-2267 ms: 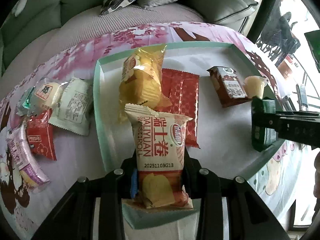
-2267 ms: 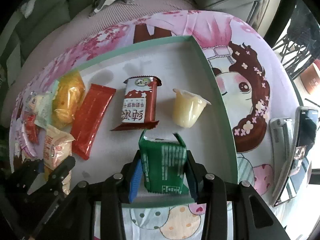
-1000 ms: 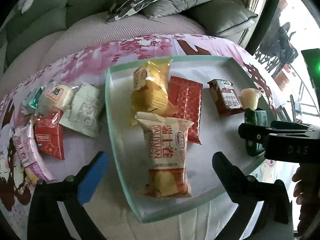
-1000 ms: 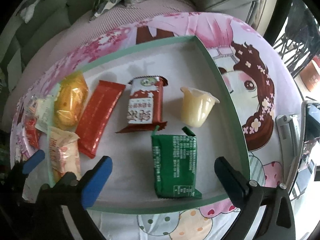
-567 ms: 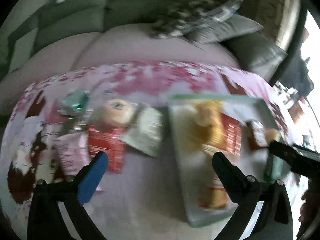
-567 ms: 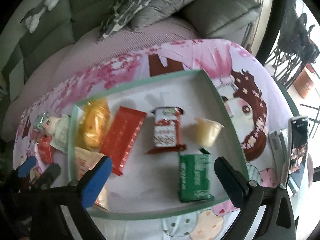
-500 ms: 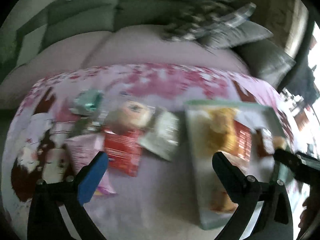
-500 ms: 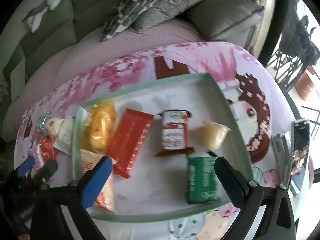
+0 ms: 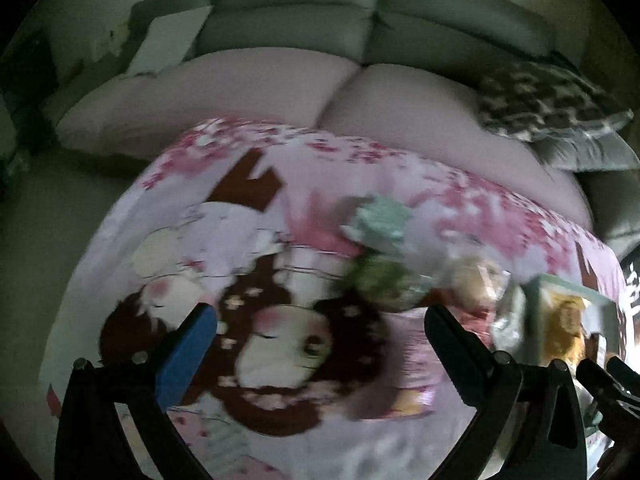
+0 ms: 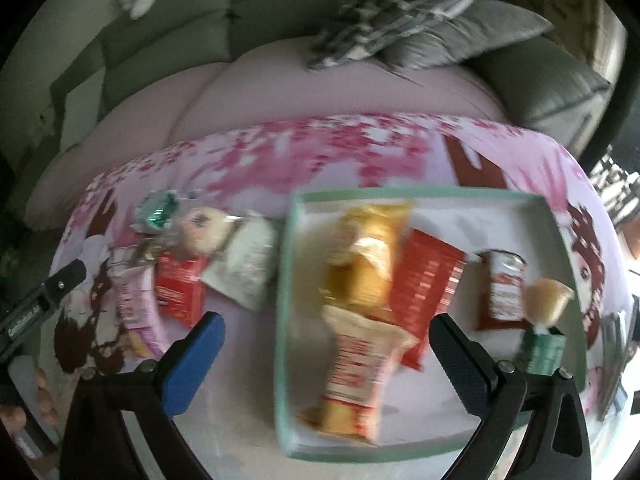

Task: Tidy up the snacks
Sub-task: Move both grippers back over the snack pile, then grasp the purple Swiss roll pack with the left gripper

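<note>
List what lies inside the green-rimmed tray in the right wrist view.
The tray holds a yellow packet, Swiss roll packet, red bar, brown packet, jelly cup, green packet. Anything beneath them is hidden.

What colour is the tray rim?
Pale mint green; the tray shows best in the right wrist view, with a white floor inside.

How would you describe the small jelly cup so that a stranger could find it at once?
Look at the green-rimmed tray on the pink cloth. Near its right side, beside the dark red packet, stands the jelly cup. It is the only pale yellow cup; everything else is a flat wrapper.
</note>
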{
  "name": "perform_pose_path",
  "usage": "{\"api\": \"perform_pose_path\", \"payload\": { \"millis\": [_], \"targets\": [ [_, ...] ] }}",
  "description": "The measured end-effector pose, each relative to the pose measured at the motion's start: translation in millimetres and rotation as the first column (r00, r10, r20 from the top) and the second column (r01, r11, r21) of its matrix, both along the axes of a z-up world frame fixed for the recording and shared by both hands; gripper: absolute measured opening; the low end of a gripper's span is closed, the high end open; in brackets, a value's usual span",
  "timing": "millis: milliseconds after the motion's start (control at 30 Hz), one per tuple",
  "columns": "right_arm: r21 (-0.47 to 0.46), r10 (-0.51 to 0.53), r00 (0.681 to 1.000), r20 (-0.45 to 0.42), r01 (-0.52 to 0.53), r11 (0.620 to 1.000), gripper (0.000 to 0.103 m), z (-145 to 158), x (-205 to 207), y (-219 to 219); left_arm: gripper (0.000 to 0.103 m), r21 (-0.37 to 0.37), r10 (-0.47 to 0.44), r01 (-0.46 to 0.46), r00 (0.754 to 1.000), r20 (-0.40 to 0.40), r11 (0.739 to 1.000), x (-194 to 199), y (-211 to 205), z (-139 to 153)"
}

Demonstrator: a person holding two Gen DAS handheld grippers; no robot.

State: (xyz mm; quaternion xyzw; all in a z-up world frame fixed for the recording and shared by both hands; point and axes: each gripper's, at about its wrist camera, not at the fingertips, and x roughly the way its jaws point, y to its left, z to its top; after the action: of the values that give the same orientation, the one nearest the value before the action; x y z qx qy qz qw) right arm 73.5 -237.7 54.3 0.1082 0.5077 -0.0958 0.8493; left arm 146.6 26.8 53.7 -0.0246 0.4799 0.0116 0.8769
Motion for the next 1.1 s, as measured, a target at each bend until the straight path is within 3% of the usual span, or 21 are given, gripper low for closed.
{"api": "perform_pose_path", "payload": {
  "millis": [133, 300, 567, 1100],
  "targets": [
    [0.010, 0.048, 0.999, 0.013, -0.048, 0.999, 0.103, -3, 16, 30, 0.103, -0.026, 0.087, -0.087, 0.996, -0.006, 0.996, 6, 33, -8],
    [0.021, 0.088, 0.996, 0.002, -0.088, 0.996, 0.103, -17, 28, 61, 0.103, -0.088, 0.130, -0.130, 0.991, -0.004, 0.988, 5, 53, -15],
    [0.042, 0.054, 0.998, -0.022, -0.053, 0.998, 0.103, -37, 37, 82, 0.103, -0.099, 0.091, -0.096, 0.994, -0.058, 0.990, 9, 42, -33],
    [0.039, -0.022, 1.000, 0.019, 0.022, 0.999, 0.103, -37, 36, 61, 0.103, -0.169, 0.038, -0.054, 0.994, -0.098, 0.984, 5, 23, -35]
  ]
}}
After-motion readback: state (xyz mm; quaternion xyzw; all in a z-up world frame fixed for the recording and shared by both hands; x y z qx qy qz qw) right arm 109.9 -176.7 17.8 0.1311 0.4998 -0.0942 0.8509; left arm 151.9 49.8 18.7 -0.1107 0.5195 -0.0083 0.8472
